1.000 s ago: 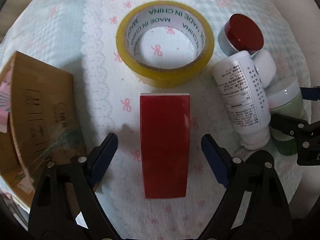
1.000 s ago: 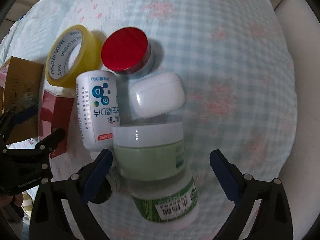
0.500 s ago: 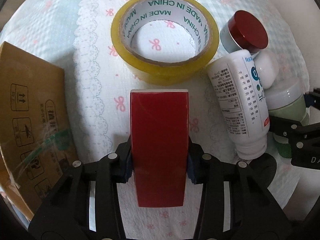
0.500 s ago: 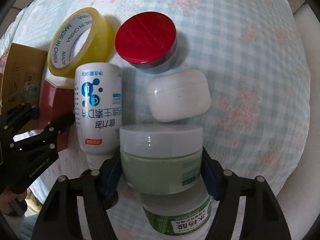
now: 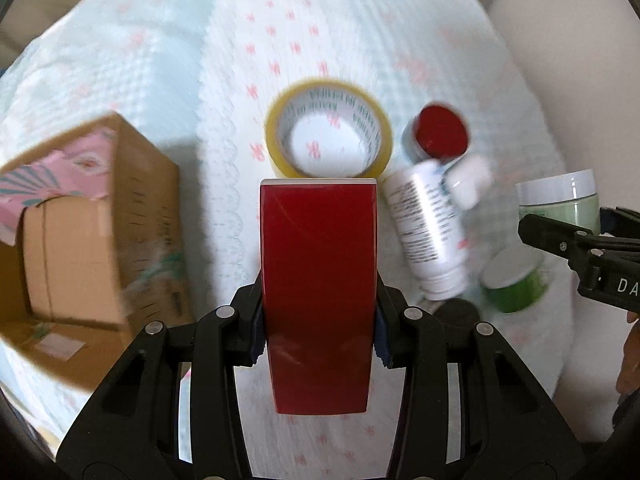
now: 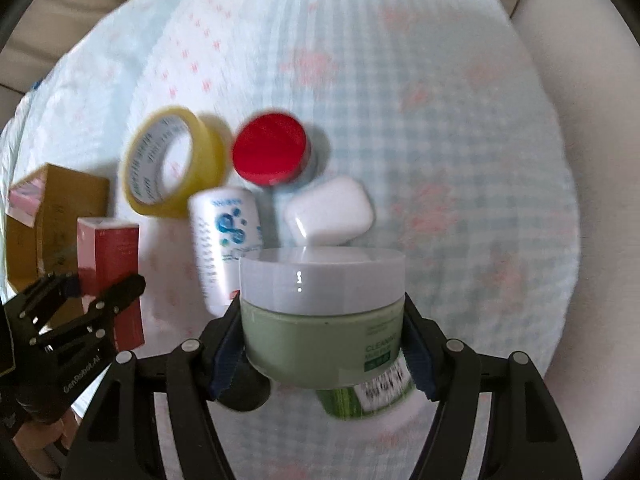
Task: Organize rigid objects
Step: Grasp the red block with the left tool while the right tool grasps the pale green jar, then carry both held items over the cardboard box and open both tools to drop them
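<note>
My left claw [image 5: 318, 334] is clamped on the red box [image 5: 318, 276], its blue pads pressed to the box's two long sides near the near end, the box pointing away from me and held above the cloth [image 5: 248, 20]. My right claw [image 6: 322, 354] is clamped on the green jar [image 6: 320, 320], pads against the pale green body just under its white lid, the jar upright and also off the cloth.

Just beyond the far end of the red box in the left view lies the tape roll [image 5: 330, 132], flat, yellow, its hole facing up. To the right of the roll sits the red-lidded jar [image 5: 440, 134], and near it the white bottle [image 5: 428, 232] lies on its side with its cap end toward me. A small white case [image 5: 470, 178] rests just beside the bottle's far end. Nearer and to the right, a second green tub [image 5: 512, 286] lies on the cloth; in the right view it shows partly under the jar I hold.

To the left stands the cardboard carton [image 5: 100, 232], open on its near-left side, with pink printed paper on top. It is near the red box but apart from it.

The views are blurred, so small print is unreadable.
</note>
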{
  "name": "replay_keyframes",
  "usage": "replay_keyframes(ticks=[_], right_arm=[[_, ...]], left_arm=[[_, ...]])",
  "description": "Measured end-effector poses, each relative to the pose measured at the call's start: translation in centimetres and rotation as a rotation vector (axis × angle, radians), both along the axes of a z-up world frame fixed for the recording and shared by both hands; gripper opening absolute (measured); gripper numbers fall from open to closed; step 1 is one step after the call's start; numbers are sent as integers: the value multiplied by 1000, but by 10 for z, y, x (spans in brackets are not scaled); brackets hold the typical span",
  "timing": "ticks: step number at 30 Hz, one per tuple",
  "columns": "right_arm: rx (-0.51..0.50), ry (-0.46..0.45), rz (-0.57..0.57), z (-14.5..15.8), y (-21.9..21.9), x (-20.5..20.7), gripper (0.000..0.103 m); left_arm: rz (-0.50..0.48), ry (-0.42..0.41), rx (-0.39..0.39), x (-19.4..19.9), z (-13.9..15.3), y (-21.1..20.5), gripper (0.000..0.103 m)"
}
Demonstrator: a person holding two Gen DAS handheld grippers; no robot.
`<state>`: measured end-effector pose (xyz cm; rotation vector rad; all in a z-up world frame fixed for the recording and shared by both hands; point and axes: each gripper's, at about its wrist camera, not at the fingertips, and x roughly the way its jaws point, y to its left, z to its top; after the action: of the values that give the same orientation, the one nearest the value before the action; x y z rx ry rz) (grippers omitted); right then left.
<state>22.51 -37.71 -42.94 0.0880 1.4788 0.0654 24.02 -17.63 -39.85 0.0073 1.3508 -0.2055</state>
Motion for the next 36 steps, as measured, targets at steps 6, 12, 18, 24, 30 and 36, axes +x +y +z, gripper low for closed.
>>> replay_keyframes(ticks=[6, 12, 18, 24, 30, 36], right_arm=[[-24, -146, -17, 101, 17, -16, 66], [12, -264, -8, 179, 53, -31, 66], [69, -339, 54, 224, 119, -36, 66], [87, -357, 76, 238, 187, -43, 66], [84, -333, 14, 231, 255, -43, 66], [49, -287, -55, 208, 307, -34, 66]], left_arm=[[51, -105, -109, -17, 77, 29, 38], [75, -205, -90, -17, 147, 64, 38], [91, -261, -62, -27, 190, 129, 38], [77, -262, -74, -26, 191, 202, 38], [1, -221, -80, -7, 171, 265, 38], [-118, -156, -42, 17, 140, 304, 38]])
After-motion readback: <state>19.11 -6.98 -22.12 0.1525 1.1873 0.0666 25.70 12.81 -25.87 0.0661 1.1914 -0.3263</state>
